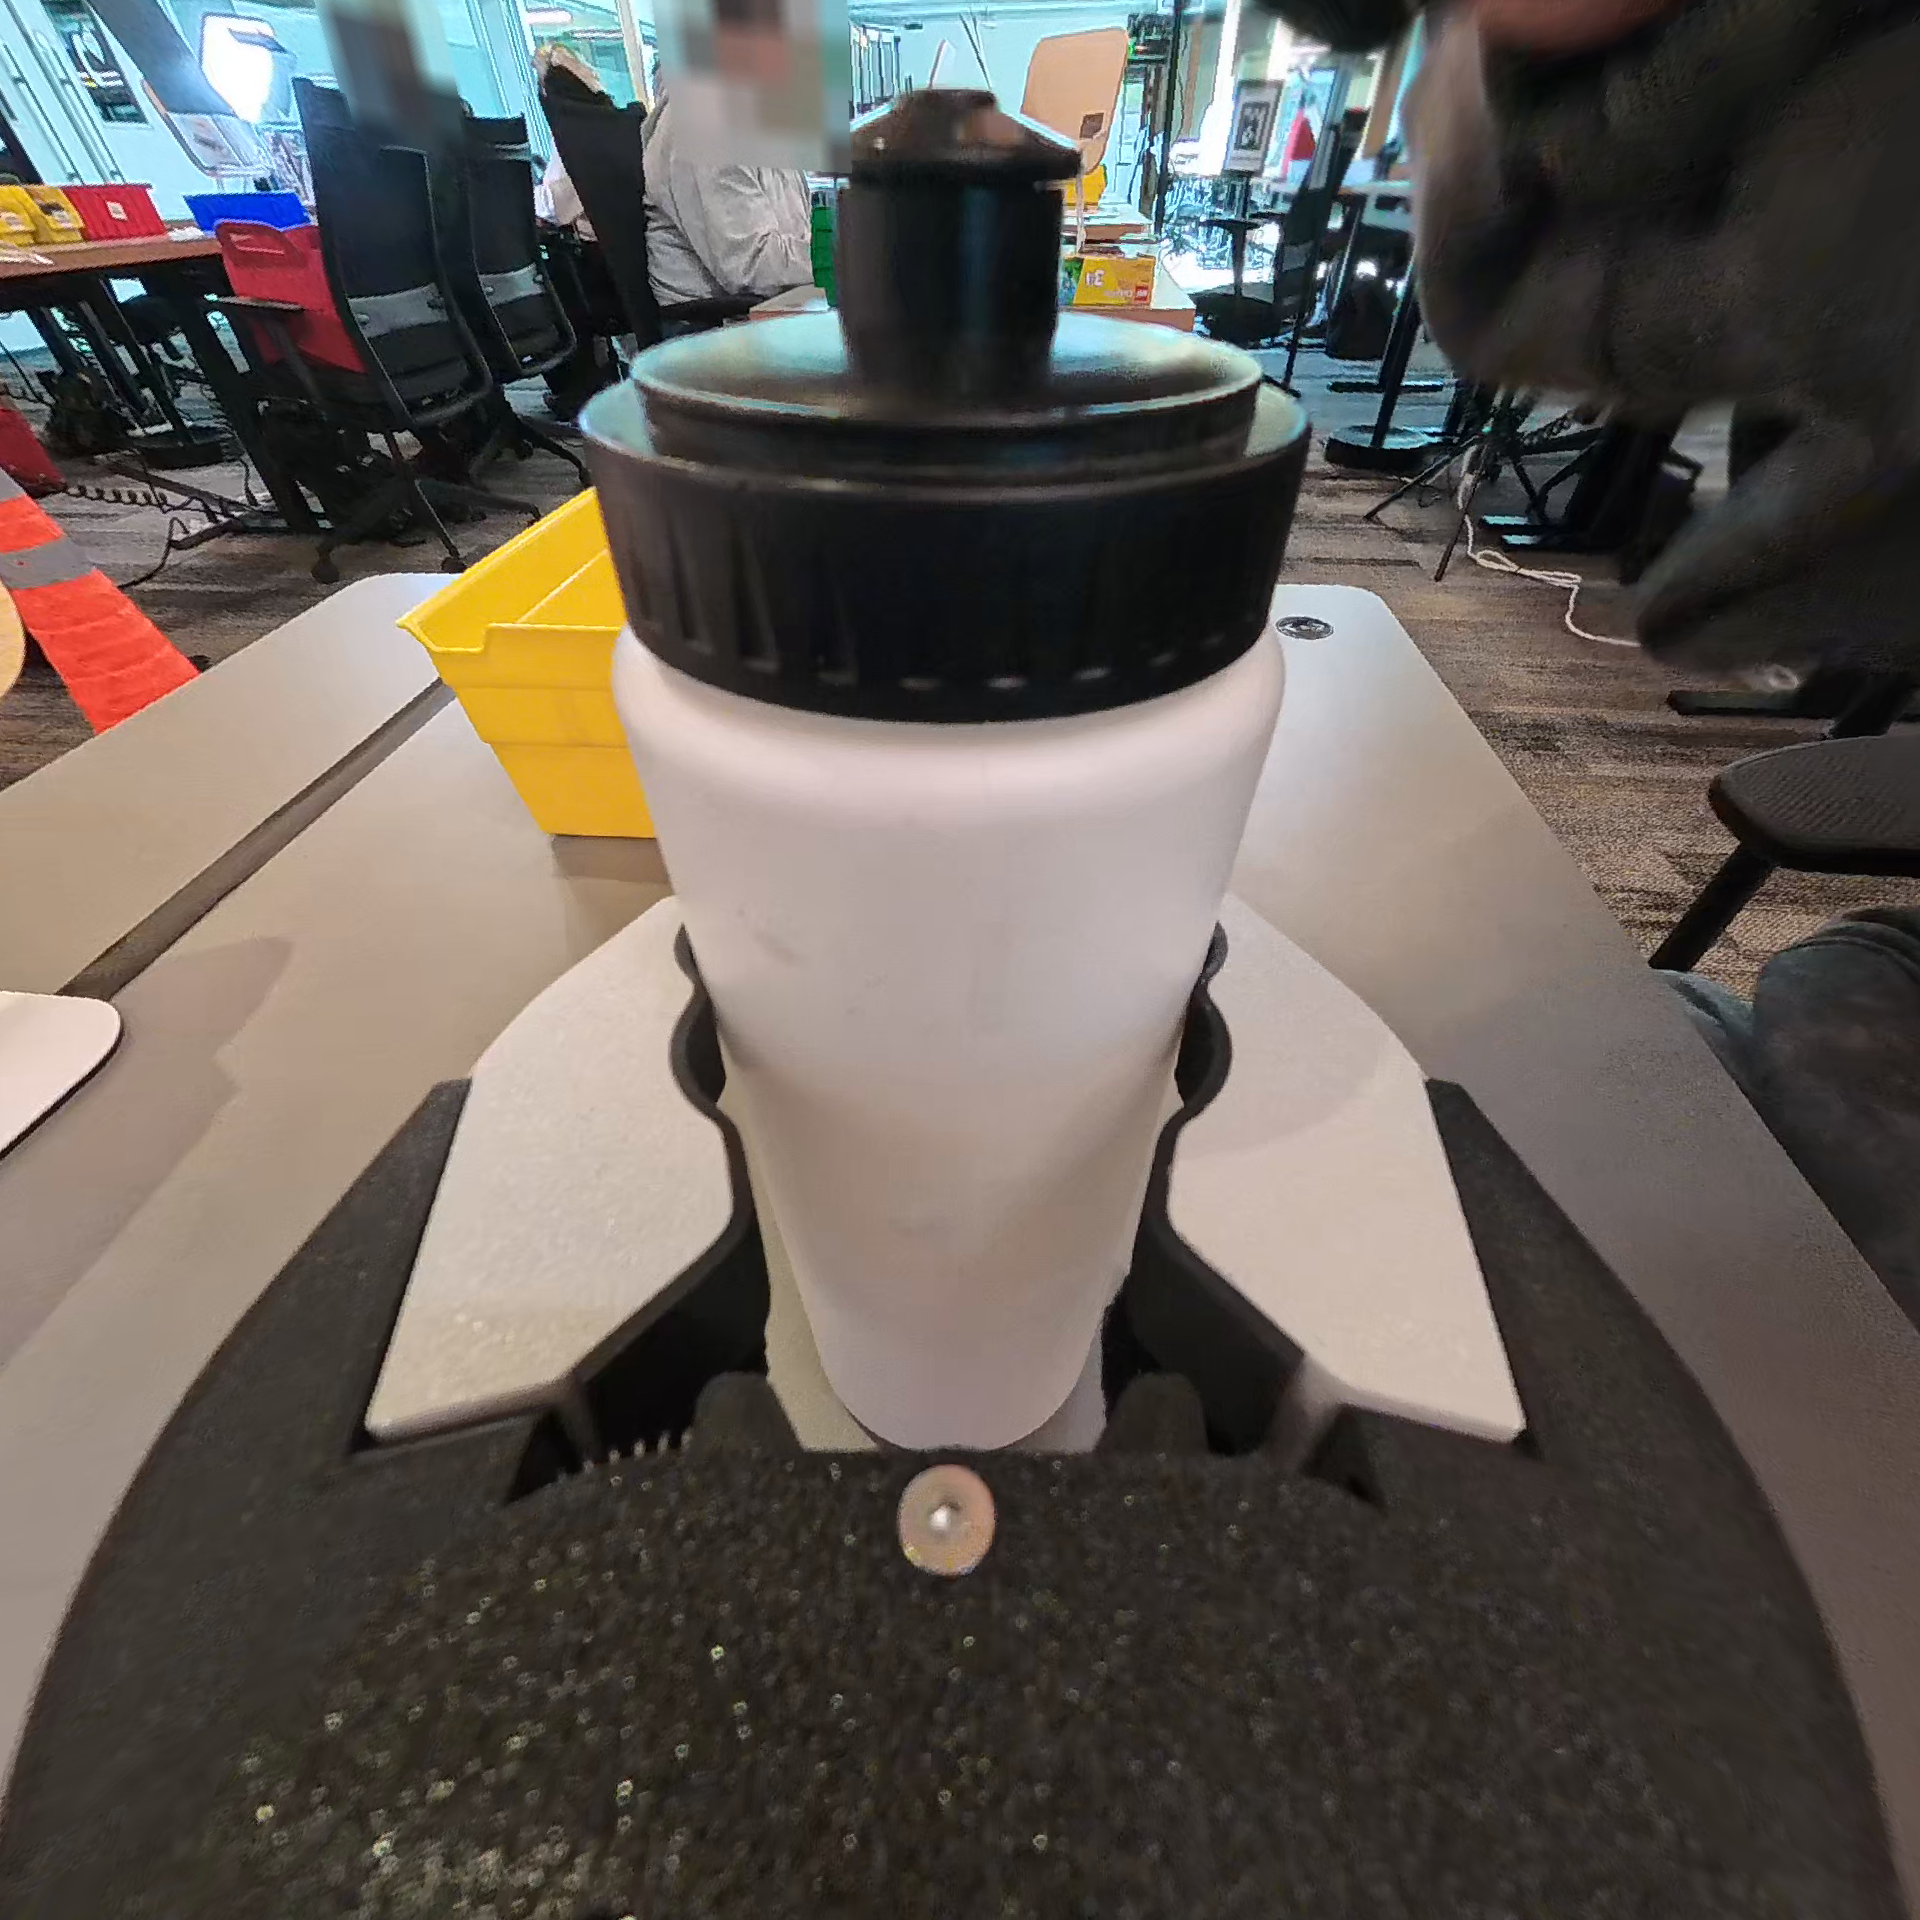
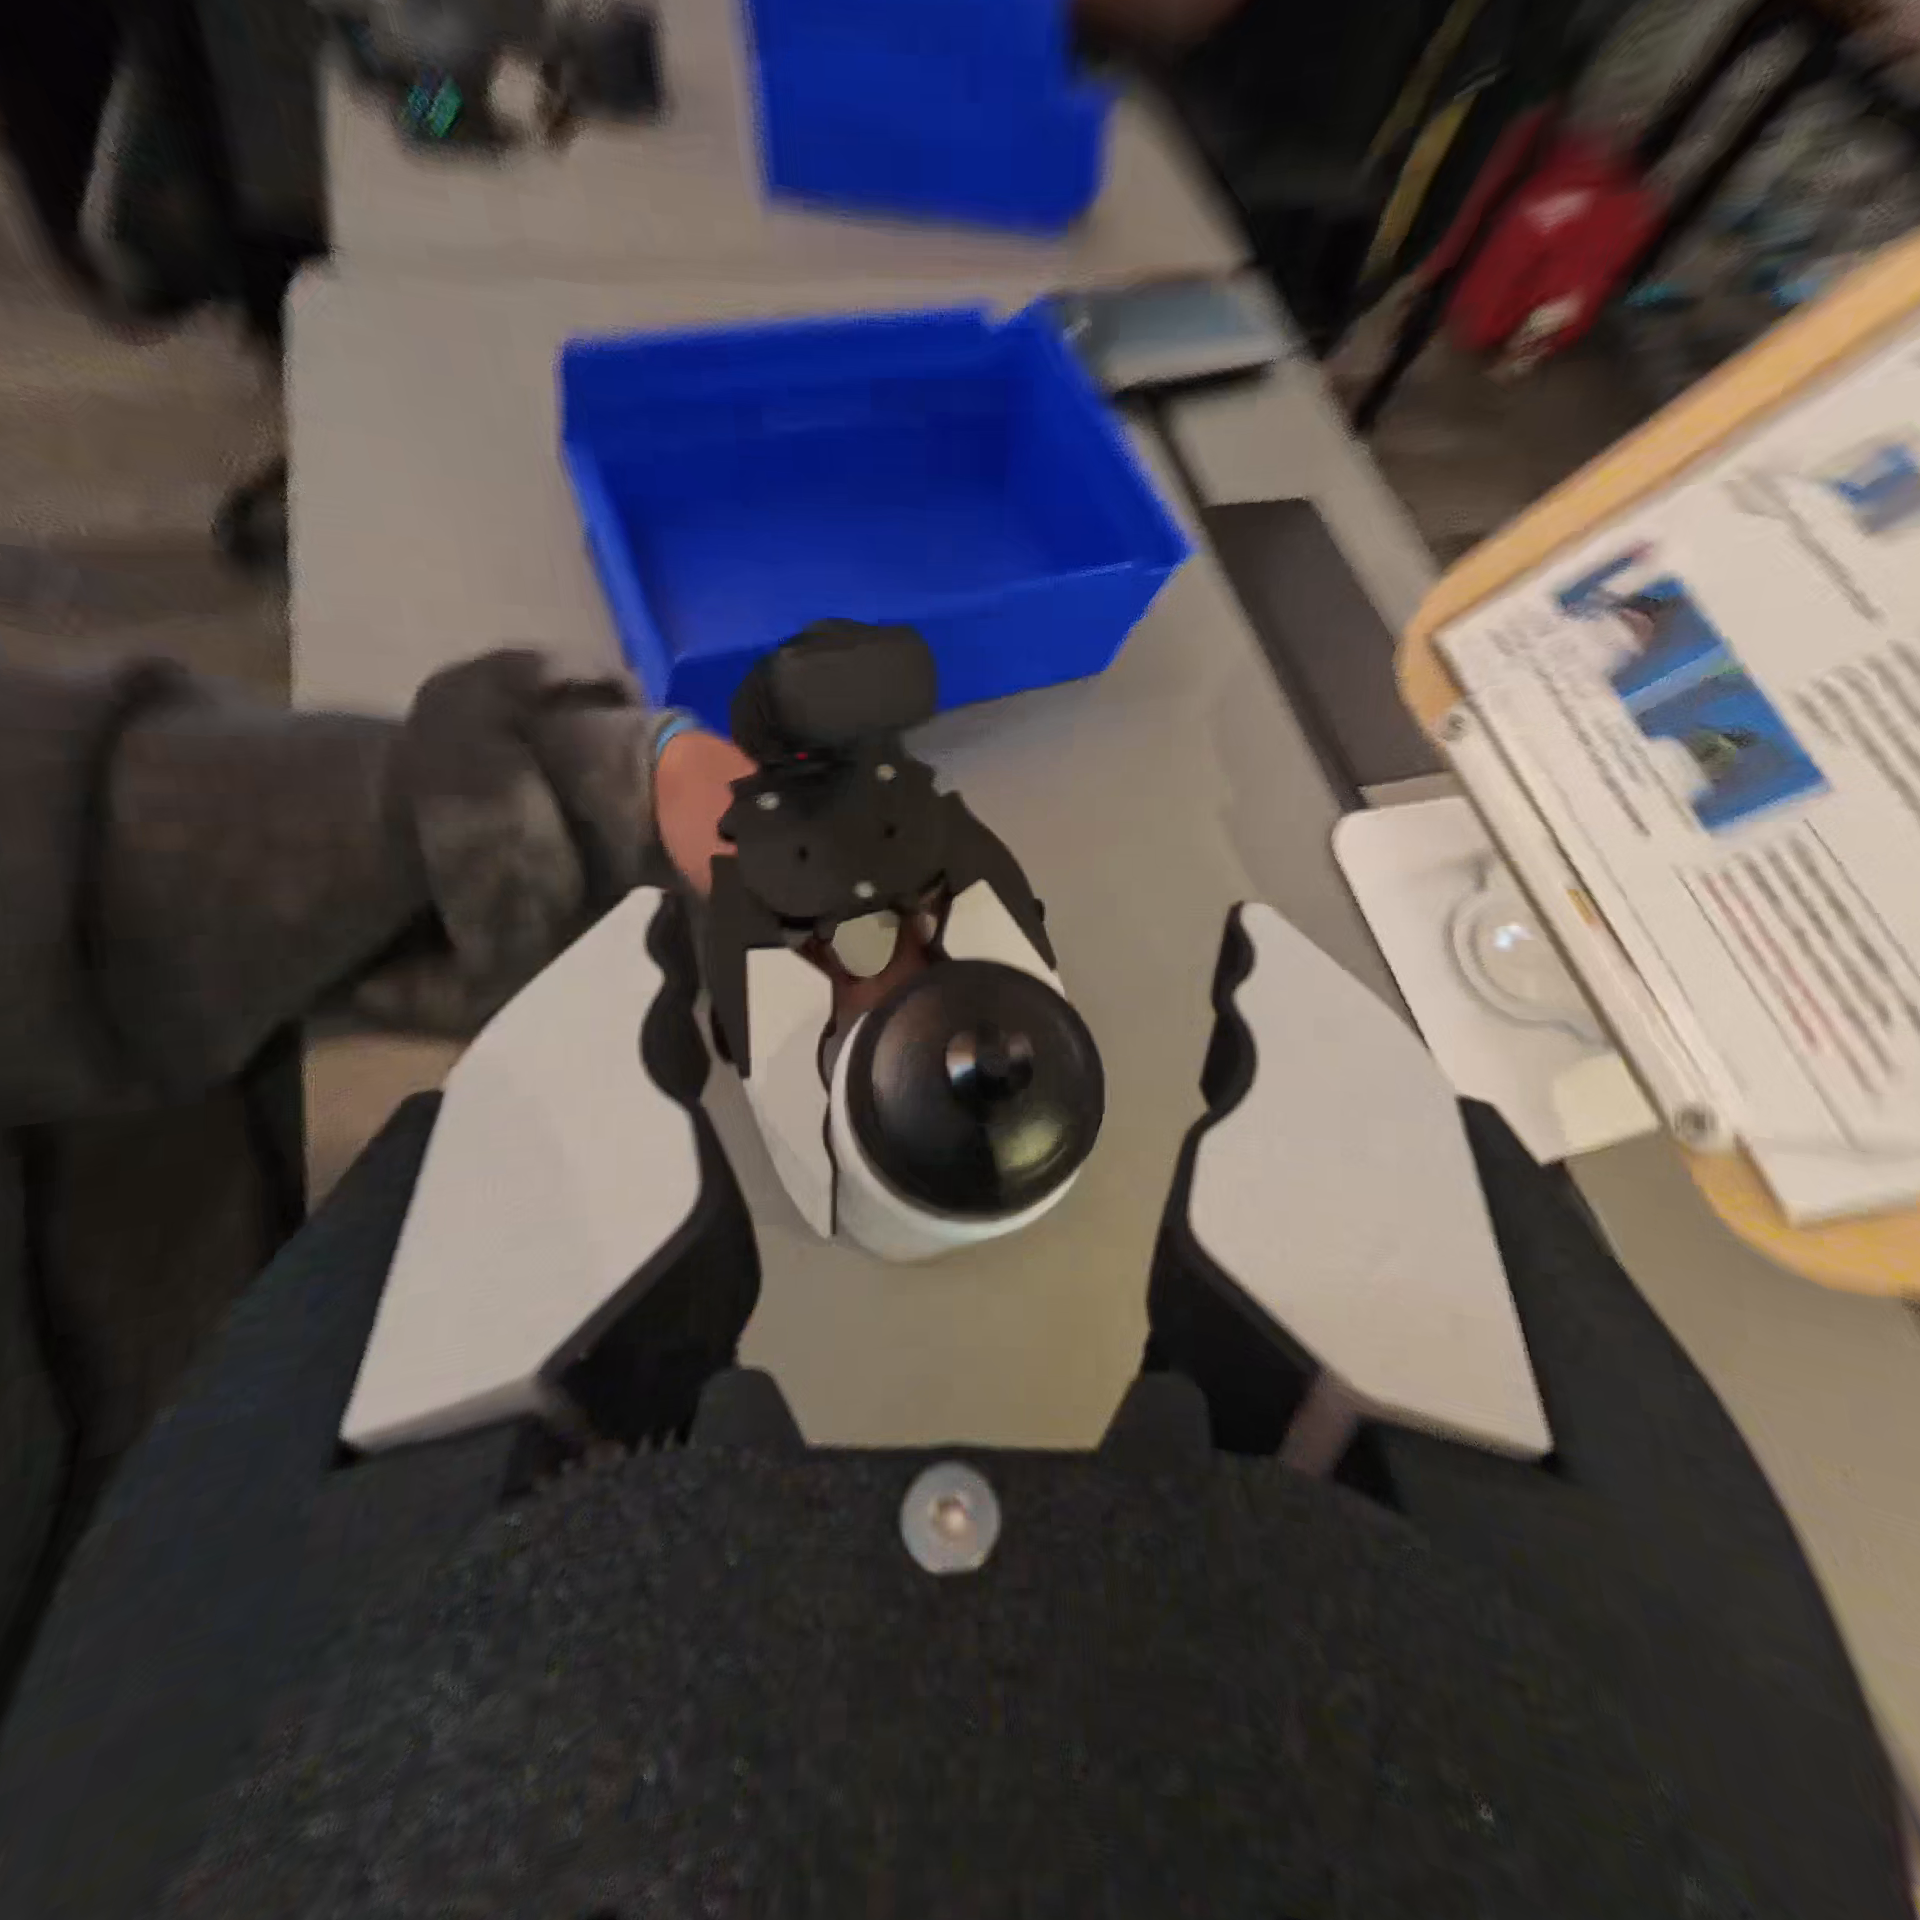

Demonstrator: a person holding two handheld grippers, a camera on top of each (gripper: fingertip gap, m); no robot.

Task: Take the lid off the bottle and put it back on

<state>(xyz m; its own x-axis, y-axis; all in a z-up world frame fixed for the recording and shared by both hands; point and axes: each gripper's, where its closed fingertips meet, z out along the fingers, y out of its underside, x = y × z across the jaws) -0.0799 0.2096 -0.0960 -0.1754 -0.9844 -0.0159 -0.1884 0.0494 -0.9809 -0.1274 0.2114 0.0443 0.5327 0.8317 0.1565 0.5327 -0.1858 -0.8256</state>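
Note:
A white bottle (image 1: pixel 956 987) with a black screw lid (image 1: pixel 945 561) stands upright on the grey table (image 1: pixel 260 935). My left gripper (image 1: pixel 951 966) is shut on the bottle's body, with both pads pressed against its sides. The lid sits on the bottle's neck. In the right wrist view I look down on the lid (image 2: pixel 971 1086) and the bottle (image 2: pixel 935 1216), with the left gripper's black body (image 2: pixel 821 831) beside them. My right gripper (image 2: pixel 948 925) is open wide above the bottle. Its fingers (image 2: pixel 540 1143) stand clear of the lid on both sides and hold nothing.
A yellow bin (image 1: pixel 520 675) stands behind the bottle. A blue bin (image 2: pixel 862 499) sits on the table beyond it, with another (image 2: pixel 914 104) farther back. A wooden board with printed pages (image 2: pixel 1714 727) and a white tray (image 2: pixel 1475 956) lie at the right. A person's sleeve (image 2: pixel 260 852) is at the left.

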